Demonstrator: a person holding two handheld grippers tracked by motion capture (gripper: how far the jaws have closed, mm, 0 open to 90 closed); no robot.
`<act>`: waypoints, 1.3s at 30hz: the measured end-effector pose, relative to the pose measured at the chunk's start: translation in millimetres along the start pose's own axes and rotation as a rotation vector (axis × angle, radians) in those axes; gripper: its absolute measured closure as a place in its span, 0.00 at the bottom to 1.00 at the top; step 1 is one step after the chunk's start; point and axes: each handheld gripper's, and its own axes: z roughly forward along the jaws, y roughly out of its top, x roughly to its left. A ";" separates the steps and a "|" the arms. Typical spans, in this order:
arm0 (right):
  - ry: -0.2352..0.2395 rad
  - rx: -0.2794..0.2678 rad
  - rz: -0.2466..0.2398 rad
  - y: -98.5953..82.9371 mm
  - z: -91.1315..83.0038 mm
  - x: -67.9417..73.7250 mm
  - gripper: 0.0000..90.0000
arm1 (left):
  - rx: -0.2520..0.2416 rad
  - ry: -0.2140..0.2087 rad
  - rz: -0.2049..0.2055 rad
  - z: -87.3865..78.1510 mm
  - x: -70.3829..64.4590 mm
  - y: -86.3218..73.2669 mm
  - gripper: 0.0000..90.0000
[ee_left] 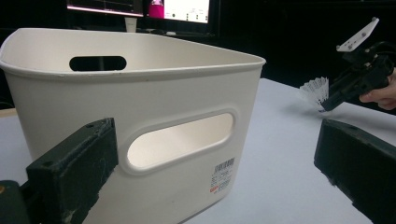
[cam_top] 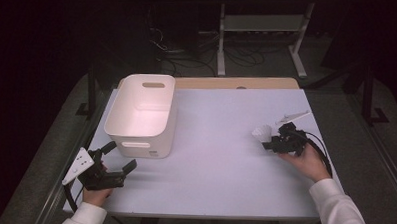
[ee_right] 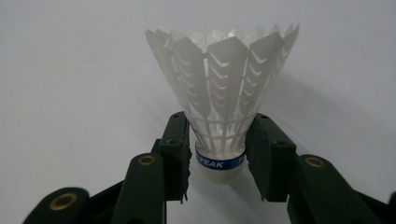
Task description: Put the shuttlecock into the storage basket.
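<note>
A white plastic shuttlecock with a blue band [ee_right: 219, 116] is clasped at its base by the right gripper [ee_right: 219, 161] on the white table [cam_top: 220, 158]. The left gripper [cam_top: 119, 158] is held released beside the white plastic bin [cam_top: 144, 115].

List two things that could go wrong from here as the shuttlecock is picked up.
1. The right gripper has its jaws around the shuttlecock low, near the cork and thin skirt ribs; squeezing hard could bend the ribs, or the rounded base may slip out.
2. The white bin sits across the table beside the open left gripper; a loose hold might drop the shuttlecock on the way.
</note>
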 end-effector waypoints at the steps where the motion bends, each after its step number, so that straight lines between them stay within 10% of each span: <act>1: -0.003 -0.006 0.000 2.4 -2.8 0.0 0.66 | 0.000 -0.001 -0.001 0.0 -0.1 0.0 0.00; 39: -0.005 -0.081 -0.039 42.0 -33.4 24.0 0.66 | 0.001 -0.005 0.001 -0.4 -0.7 0.9 0.00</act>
